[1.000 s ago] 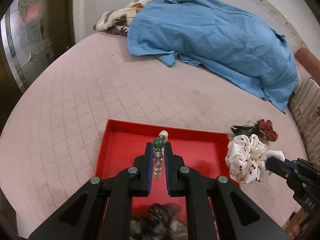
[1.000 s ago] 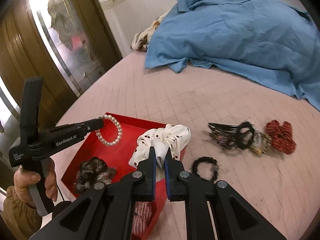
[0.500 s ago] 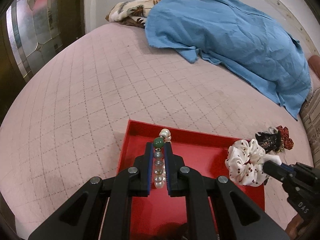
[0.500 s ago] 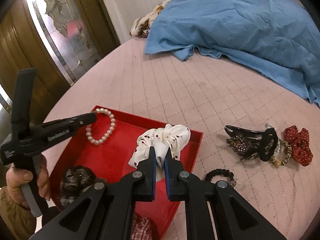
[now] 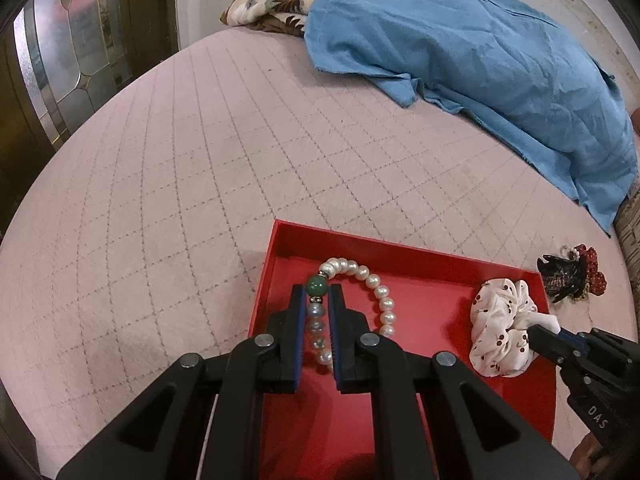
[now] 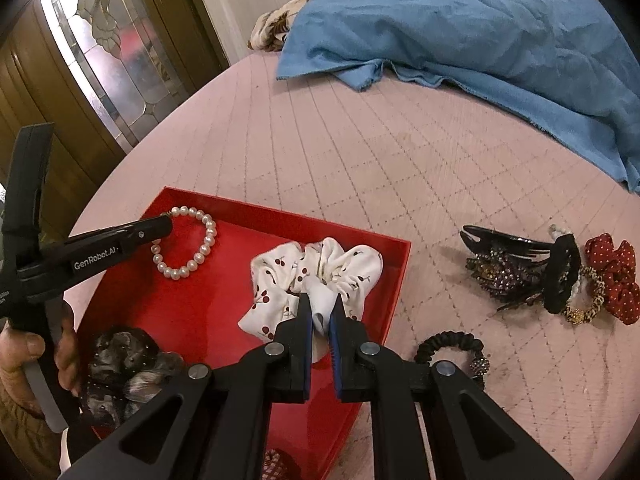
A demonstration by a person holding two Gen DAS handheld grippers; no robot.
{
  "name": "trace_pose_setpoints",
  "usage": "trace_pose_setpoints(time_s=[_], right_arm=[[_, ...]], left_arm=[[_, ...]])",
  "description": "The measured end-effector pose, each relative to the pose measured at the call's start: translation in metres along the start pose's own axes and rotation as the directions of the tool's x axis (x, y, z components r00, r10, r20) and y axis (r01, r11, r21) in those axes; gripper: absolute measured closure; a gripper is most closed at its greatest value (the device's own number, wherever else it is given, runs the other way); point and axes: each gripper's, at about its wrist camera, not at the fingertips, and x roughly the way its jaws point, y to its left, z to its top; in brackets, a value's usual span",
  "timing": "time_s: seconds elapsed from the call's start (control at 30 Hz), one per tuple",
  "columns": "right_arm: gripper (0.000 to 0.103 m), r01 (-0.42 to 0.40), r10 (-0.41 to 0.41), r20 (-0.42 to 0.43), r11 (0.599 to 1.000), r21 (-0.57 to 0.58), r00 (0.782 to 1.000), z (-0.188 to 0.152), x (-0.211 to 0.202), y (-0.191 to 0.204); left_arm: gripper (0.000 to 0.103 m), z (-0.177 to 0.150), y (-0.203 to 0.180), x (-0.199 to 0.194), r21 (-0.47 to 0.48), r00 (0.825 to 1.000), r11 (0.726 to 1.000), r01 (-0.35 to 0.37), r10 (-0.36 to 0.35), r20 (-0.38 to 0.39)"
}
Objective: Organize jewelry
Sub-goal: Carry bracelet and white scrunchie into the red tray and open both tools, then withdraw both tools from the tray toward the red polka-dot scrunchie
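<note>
A red tray (image 5: pixel 448 420) (image 6: pixel 176 312) lies on the pink quilted bed. My left gripper (image 5: pixel 318 290) (image 6: pixel 168 226) is shut on a pearl bracelet (image 5: pixel 376 296) (image 6: pixel 200 252) with a green bead, which hangs low over the tray's far left corner. My right gripper (image 6: pixel 320 304) (image 5: pixel 536 330) is shut on a white cherry-print scrunchie (image 6: pixel 316 268) (image 5: pixel 500 328) that rests in the tray near its right wall. A dark grey scrunchie (image 6: pixel 116 364) lies in the tray's near left part.
On the bed right of the tray lie a black hair claw with a sparkly clip (image 6: pixel 508 260), a red dotted scrunchie (image 6: pixel 616 272), a leopard hair tie (image 6: pixel 584 308) and a black beaded hair tie (image 6: pixel 452 344). A blue cloth (image 5: pixel 480 52) covers the far side. A hand (image 6: pixel 24 352) holds the left gripper.
Both grippers have sunk toward the tray with their loads. The bracelet now hangs over the tray's far corner, and the white scrunchie has come from the tray's edge down inside it.
</note>
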Motion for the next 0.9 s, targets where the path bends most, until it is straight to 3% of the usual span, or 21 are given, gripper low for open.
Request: trace_pose_setpoints(time_s=[0.07, 0.13, 0.23, 0.43, 0.73, 0.9], right_arm=[[0.093, -0.002, 0.002, -0.005, 1.0, 0.005, 1.0, 0.0, 0.003, -0.001], [0.093, -0.005, 0.005, -0.006, 1.0, 0.008, 1.0, 0.0, 0.005, -0.002], [0.089, -0.012, 0.012, -0.005, 1.0, 0.009, 1.0, 0.0, 0.004, -0.002], [0.069, -0.014, 0.014, 0.023, 1.0, -0.006, 1.0, -0.001, -0.006, 0.002], [0.063, -0.026, 0.025, 0.075, 1.0, 0.009, 0.997, -0.01, -0.041, 0.002], [0.059, -0.027, 0.023, 0.107, 0.999, 0.033, 0.994, -0.02, -0.066, -0.005]], left_arm=[[0.092, 0.001, -0.001, -0.002, 0.006, 1.0, 1.0, -0.002, 0.002, 0.011], [0.076, 0.001, -0.003, -0.004, 0.009, 1.0, 1.0, -0.012, 0.012, 0.02], [0.06, 0.002, -0.004, -0.009, 0.004, 0.999, 1.0, -0.008, 0.008, 0.038], [0.054, 0.002, -0.012, -0.026, 0.008, 0.997, 1.0, -0.028, 0.028, 0.068], [0.042, -0.006, -0.038, -0.072, 0.083, 0.984, 0.991, -0.105, 0.092, 0.151], [0.039, -0.018, -0.055, -0.094, 0.112, 0.98, 0.987, -0.114, 0.093, 0.179]])
